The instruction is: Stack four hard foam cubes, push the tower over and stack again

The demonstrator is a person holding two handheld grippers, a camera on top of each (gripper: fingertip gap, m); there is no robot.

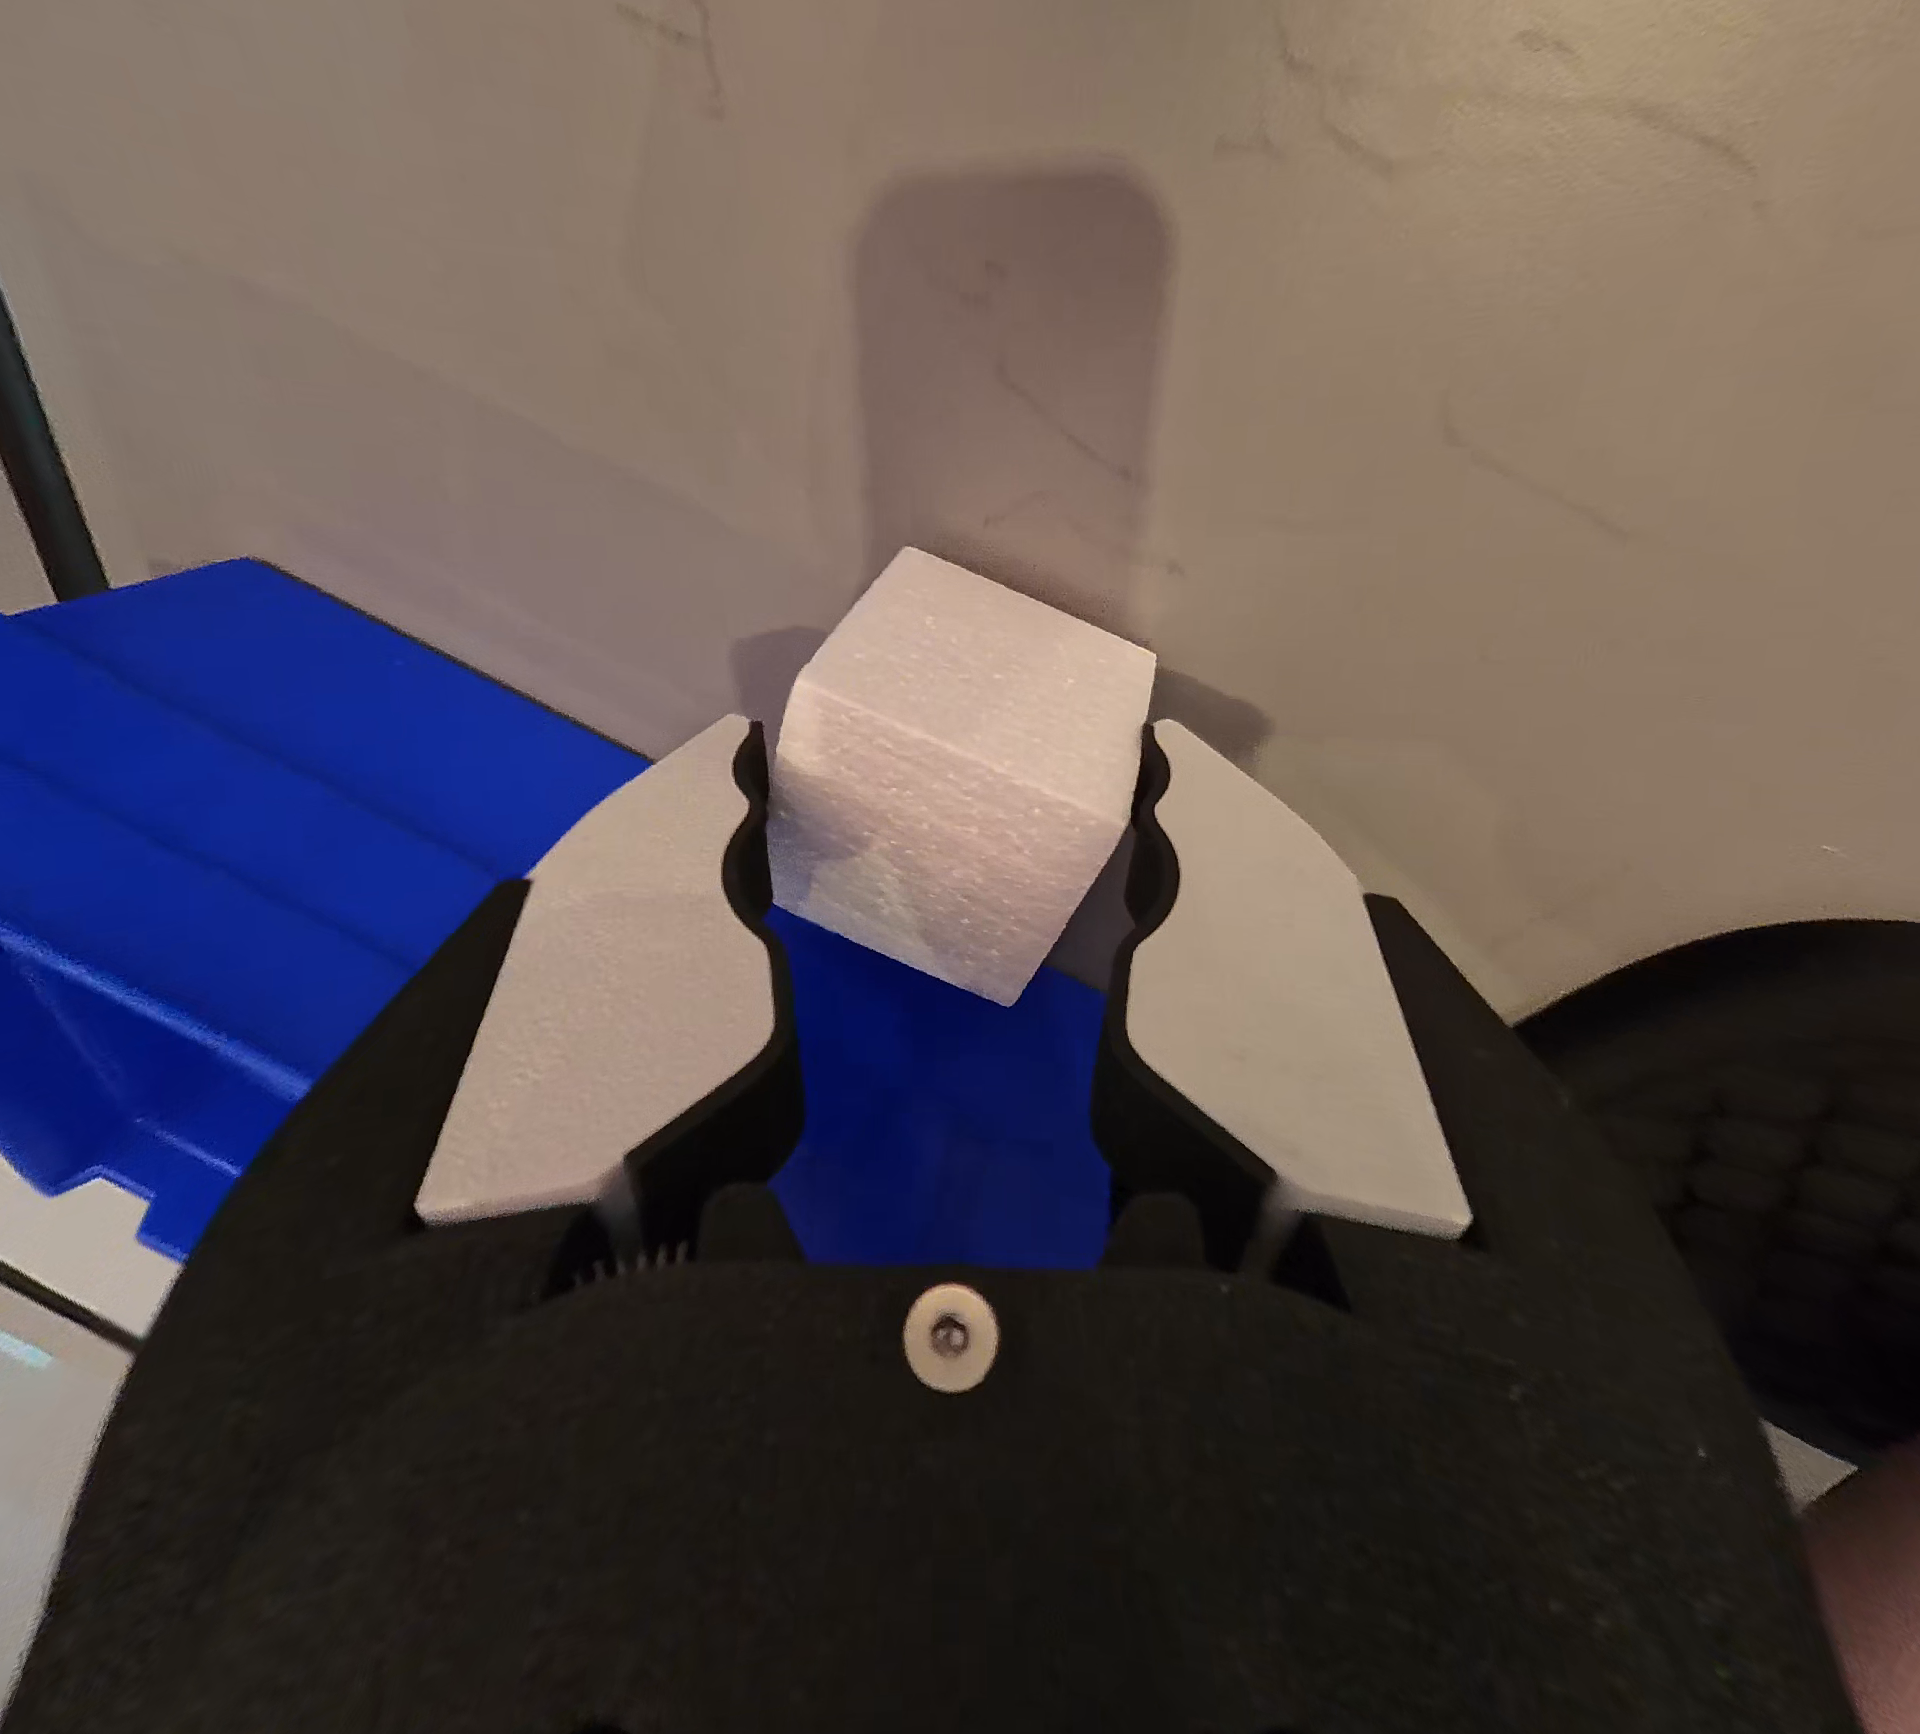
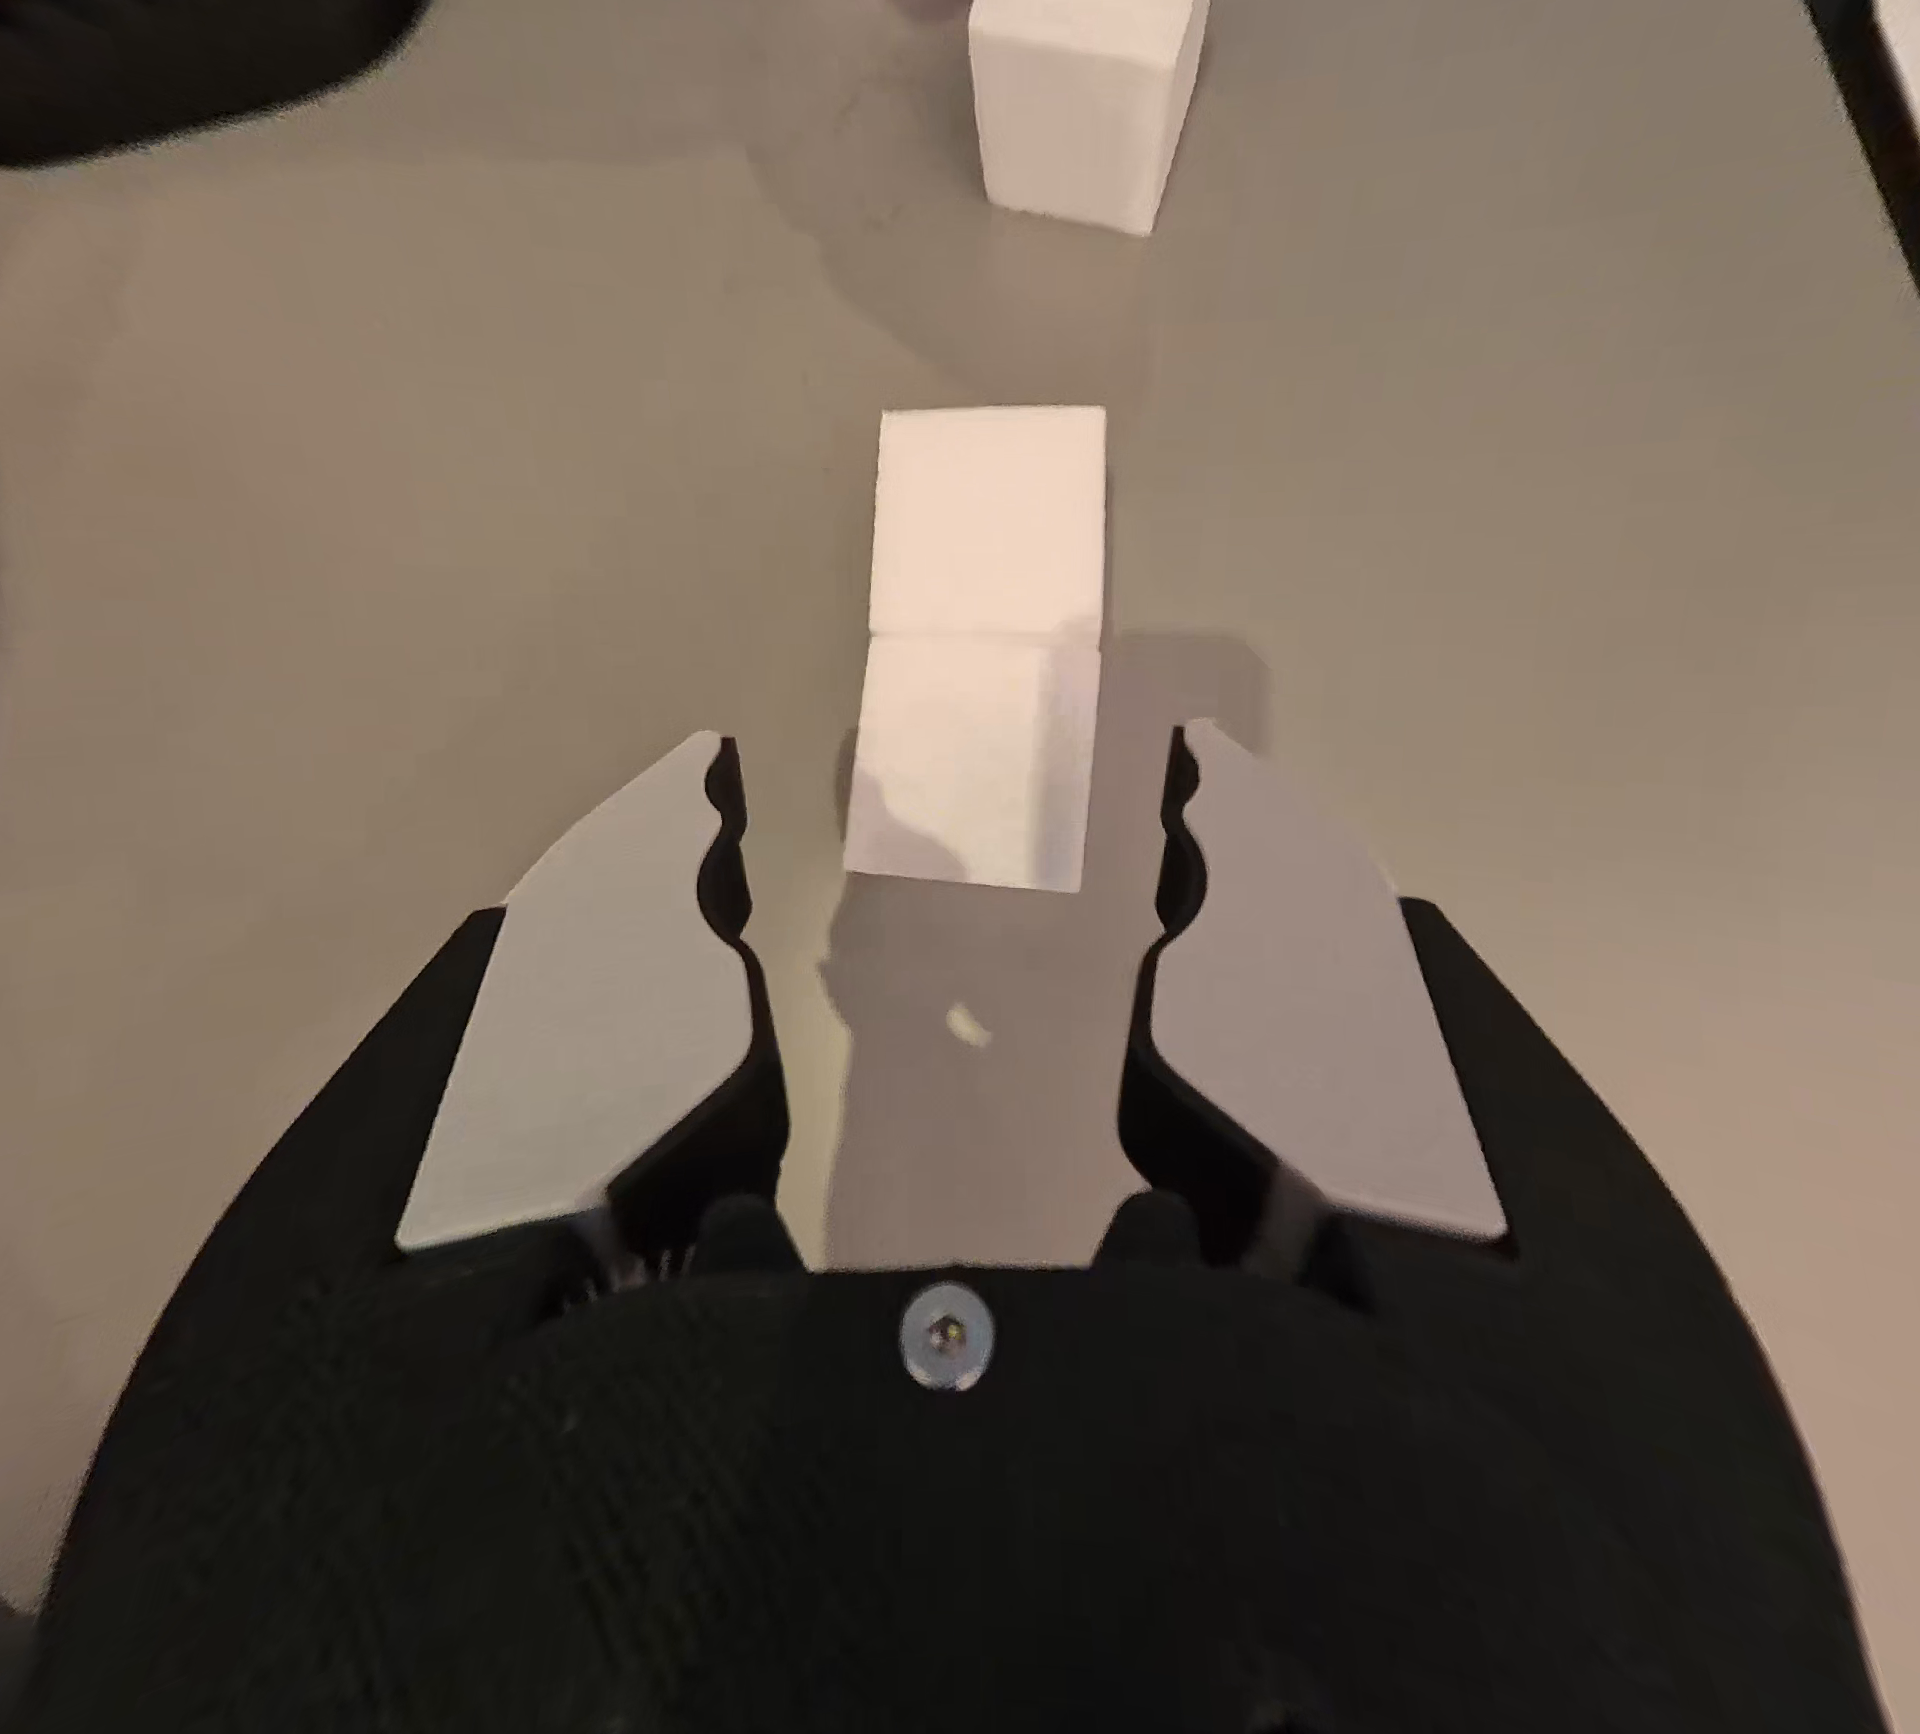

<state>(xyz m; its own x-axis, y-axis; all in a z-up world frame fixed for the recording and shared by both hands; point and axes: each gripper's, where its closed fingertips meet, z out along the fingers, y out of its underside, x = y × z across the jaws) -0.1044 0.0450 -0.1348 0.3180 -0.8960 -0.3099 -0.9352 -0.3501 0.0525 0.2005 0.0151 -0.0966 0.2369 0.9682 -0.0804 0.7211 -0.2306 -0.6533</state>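
One foam cube [image 1: 951,775] sits clamped in the left tongs [image 1: 951,785] for stacking, while the right tongs [image 2: 954,811] hang wide and empty above a cube [image 2: 971,759] on the surface [image 2: 416,489].

Left hand-held gripper [image 1: 951,811] clamped; right hand-held gripper [image 2: 951,811] spread, empty.

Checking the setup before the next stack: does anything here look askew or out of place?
The foam cube in the left gripper sits twisted between the fingers, one corner pointing down, so it is not square. On the table, a small white fleck lies ahead of the open right gripper.
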